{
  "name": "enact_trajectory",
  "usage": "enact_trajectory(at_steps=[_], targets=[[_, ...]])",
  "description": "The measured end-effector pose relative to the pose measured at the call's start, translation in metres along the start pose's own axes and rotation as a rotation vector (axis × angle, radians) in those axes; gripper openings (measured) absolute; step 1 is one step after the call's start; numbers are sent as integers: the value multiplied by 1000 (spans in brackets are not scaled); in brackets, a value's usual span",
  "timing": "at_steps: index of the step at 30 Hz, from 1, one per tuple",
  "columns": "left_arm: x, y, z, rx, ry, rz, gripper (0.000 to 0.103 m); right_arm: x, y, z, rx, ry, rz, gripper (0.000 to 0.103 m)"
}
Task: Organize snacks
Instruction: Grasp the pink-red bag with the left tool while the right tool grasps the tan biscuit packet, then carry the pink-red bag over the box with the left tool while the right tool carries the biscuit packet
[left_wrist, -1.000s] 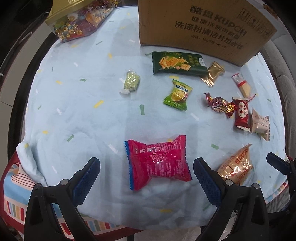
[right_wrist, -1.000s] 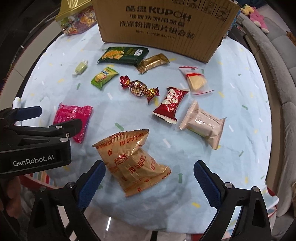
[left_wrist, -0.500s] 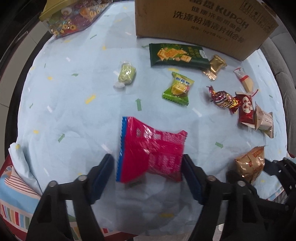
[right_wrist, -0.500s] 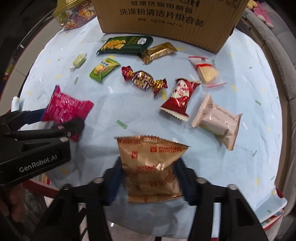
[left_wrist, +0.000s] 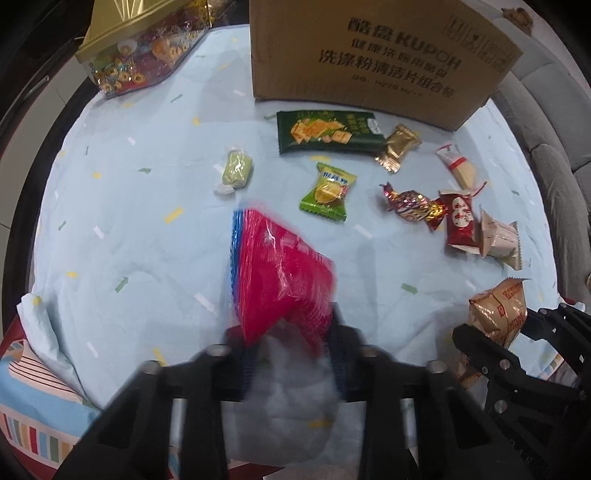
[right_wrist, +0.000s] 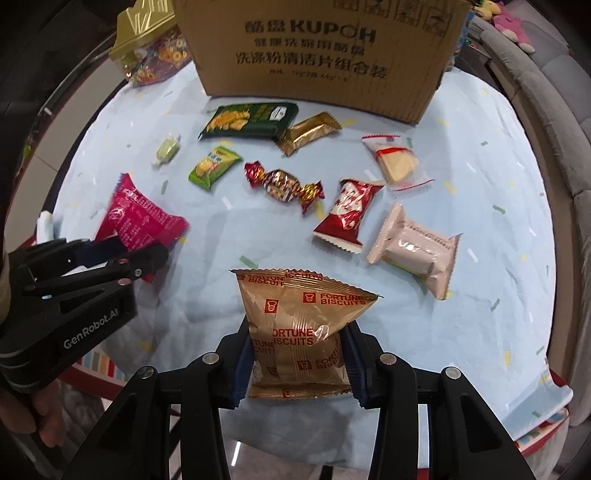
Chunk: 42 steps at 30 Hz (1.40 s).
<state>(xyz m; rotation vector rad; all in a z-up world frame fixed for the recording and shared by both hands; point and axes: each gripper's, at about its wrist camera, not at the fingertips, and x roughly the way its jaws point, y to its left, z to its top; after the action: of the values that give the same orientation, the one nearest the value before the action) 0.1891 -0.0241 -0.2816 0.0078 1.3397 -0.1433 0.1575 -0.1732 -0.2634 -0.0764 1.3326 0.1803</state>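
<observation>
My left gripper (left_wrist: 291, 332) is shut on the near end of a pink-red snack packet (left_wrist: 280, 273), which tilts up off the light blue tablecloth (left_wrist: 129, 240) and looks blurred. The right wrist view shows the same packet (right_wrist: 140, 218) held in that gripper (right_wrist: 136, 254) at the left. My right gripper (right_wrist: 299, 354) has its jaws closing on a tan Fortune Biscuits bag (right_wrist: 299, 306). Both pads press the bag's sides and its top stands up between them. The bag (left_wrist: 498, 306) also shows at the right of the left wrist view.
A big cardboard box (right_wrist: 314, 48) stands at the back, with a gold-lidded candy box (right_wrist: 147, 48) to its left. Several loose snacks lie between: a green cracker pack (right_wrist: 251, 118), a foil candy (right_wrist: 282, 182), a red packet (right_wrist: 347, 210) and a beige packet (right_wrist: 417, 247). A sofa (right_wrist: 546, 110) runs along the right.
Both grippers went from wide open to closed around their packets. The pink packet and the tan bag, flat on the cloth before, now stand tilted up between the fingers.
</observation>
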Motion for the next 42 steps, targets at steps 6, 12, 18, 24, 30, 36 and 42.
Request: enact_trajectory(at_steps=[6,12,18,24,30,36,42], targets=[[-19,-7,-4,9,-39,0,21,-23,0,4,13,-43,-8,44],[-51,-4,-14,23,-82,3,21,-46,-3,4,27,-98,-11,44],[-82,-7,-18,30,-127,7,21,-70,-4,5,47,-152,-16,44],[-107,-12,-19,41,-172,7,21,-93,-7,6,63,-204,-16,44],[-129,-13,-16,41,-218,7,21,-111,-7,9,70,-247,-20,44],[-150,-15,-7,50,-262,8,21,-130,-8,16,81,-294,-22,44],[-168,-18,6,62,-309,8,21,-151,-11,30,95,-348,-22,44]])
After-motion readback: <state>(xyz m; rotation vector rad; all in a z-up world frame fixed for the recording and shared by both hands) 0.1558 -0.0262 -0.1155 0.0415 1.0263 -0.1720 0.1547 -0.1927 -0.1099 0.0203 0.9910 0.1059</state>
